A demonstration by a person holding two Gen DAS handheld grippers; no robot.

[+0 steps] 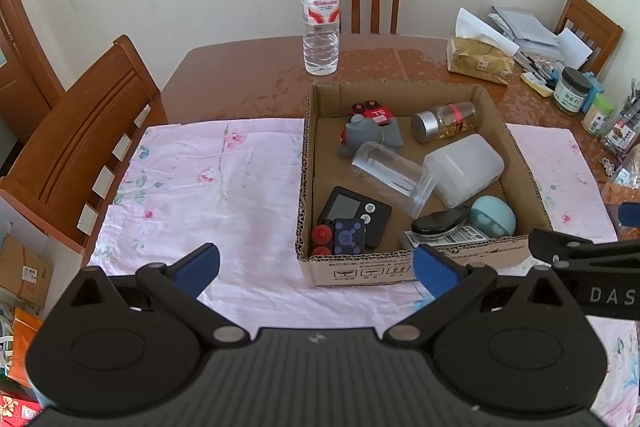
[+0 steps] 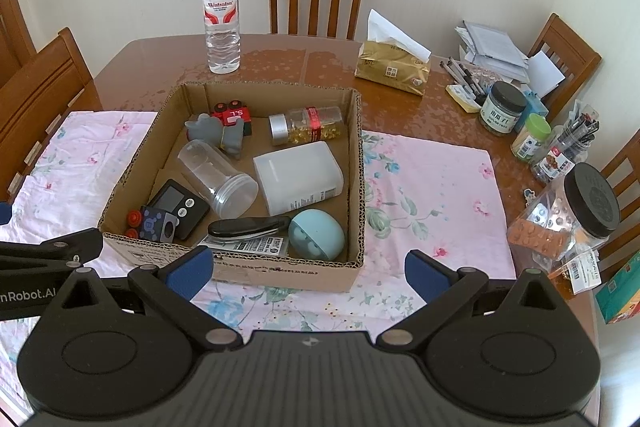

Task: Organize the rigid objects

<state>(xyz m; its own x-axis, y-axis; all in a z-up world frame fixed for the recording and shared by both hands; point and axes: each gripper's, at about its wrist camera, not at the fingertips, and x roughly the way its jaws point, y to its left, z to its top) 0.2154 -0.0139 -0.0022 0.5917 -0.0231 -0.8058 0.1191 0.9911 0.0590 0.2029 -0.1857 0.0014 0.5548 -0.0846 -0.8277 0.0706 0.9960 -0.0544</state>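
Your left tongs (image 1: pixel 316 269) are spread wide and grasp nothing; same for your right tongs (image 2: pixel 308 273). Both hang just short of the cardboard box (image 2: pixel 276 273), which sits on the pink cloth (image 1: pixel 200 187) over the counter (image 2: pixel 400 95). Inside the box, nearest the tongs: teal egg-shaped thing (image 2: pixel 317 234), black folded knife (image 2: pixel 248 227), timer (image 2: pixel 178 203). Further in: clear jar (image 2: pixel 218 179) on its side, white container (image 2: pixel 298 177), capsule bottle (image 2: pixel 306 125), grey toy (image 2: pixel 220 135). Water bottle (image 2: pixel 222 17) stands upright beyond the box, apart from it.
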